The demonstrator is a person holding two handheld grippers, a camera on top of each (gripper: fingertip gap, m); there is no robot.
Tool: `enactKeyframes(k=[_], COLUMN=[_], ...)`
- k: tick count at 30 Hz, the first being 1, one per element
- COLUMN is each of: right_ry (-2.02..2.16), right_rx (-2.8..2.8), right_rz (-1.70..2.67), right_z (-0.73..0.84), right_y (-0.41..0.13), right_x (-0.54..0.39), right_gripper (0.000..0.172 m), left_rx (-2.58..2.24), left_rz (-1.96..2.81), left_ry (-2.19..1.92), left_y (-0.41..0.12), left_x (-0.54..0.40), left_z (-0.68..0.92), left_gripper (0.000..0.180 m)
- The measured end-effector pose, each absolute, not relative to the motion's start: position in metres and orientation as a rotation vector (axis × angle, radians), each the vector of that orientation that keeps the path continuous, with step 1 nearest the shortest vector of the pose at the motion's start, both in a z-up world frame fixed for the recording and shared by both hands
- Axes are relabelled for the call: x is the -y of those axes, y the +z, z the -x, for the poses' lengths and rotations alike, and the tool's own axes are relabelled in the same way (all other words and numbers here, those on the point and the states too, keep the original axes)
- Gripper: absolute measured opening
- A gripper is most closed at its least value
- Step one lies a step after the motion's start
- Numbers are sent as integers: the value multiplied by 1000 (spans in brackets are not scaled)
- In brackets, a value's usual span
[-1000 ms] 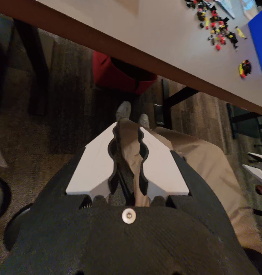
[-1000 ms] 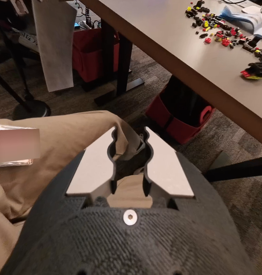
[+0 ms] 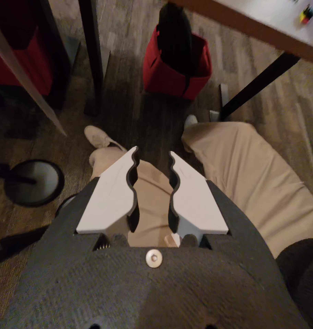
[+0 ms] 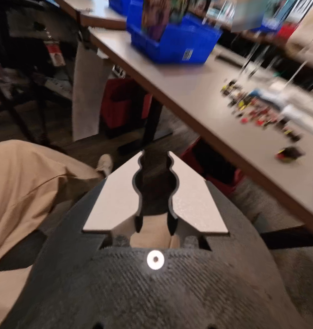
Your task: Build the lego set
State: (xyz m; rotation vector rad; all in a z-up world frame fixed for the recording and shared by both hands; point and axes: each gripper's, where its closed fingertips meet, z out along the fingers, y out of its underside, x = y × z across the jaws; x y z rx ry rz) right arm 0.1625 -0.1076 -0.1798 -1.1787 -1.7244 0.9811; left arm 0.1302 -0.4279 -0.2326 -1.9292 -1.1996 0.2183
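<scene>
**Below the tabletop edge: two hand-held grippers, both empty**

Below and in front of the tabletop (image 4: 196, 89), over a seated person's lap, both units hang clear of every object.

Item 1. Left hand-held gripper (image 3: 153, 154): jaws parted to a moderate gap, nothing between the pads. Points down at the dark floor (image 3: 152, 115) between the person's tan trouser legs (image 3: 241, 178). Nearest things: a pale shoe (image 3: 97, 136) to its left, a red fabric bin (image 3: 177, 71) on the floor ahead.

Item 2. Right hand-held gripper (image 4: 154, 154): jaws parted slightly narrower, pads bare, floor showing through the gap. Aimed towards the near tabletop edge, with a black table leg (image 4: 152, 115) directly ahead.

Item 3. Small black, red and yellow building pieces (image 4: 259, 108): scattered on the tabletop, up and to the right of the right unit, well apart from it; blurred. One small assembled piece (image 4: 287, 154) lies nearest the near edge. The right unit is the nearer of the two.

Item 4. Blue bin (image 4: 170, 41): towards the far edge.
</scene>
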Motion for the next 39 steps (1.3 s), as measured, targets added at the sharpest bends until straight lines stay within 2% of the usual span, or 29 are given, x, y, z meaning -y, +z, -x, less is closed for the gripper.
enactKeyframes(k=[3,9,21,25,28,29,30,34,37,39], right_ry=[1027,926,870,765,706,682,652,519,425,364], right_rx=[1758,1729,1652,1613,1565,1550,1536,1451,1385,1374], right_rz=[1296,1216,1304,1346,1424,1443,1450,1454,1482,1505], right_z=[-178,-209,-290,-323,-351,-360,-369,-399,-420,-429], right_y=[-196,-190,-193,-203,-218,-223,-226,-219,-221,-232], right_x=[120,133,117,93,70,62,54,20,-8,-22], right_gripper=[23,20,21,21,22,24,25,24,24,24], left_rx=[1246,1250,1021,1050,1071,992,986,843,846,870], left_rz=[1927,1861,1860,1768,1509,1509,1576,1681,1755,1803], left_ry=[154,62,139,77,144,82,7,79,219,189], left_y=[-244,-240,-193,-182,-146,-136,-137,-133,-152,-166], left_x=[448,468,452,455,460,450,440,400,391,380], left_z=[-159,-189,-208,-215,-194,-195,-194,-171,-151,-145], left_gripper=[29,29,29,29,37,28,0,0,12,12])
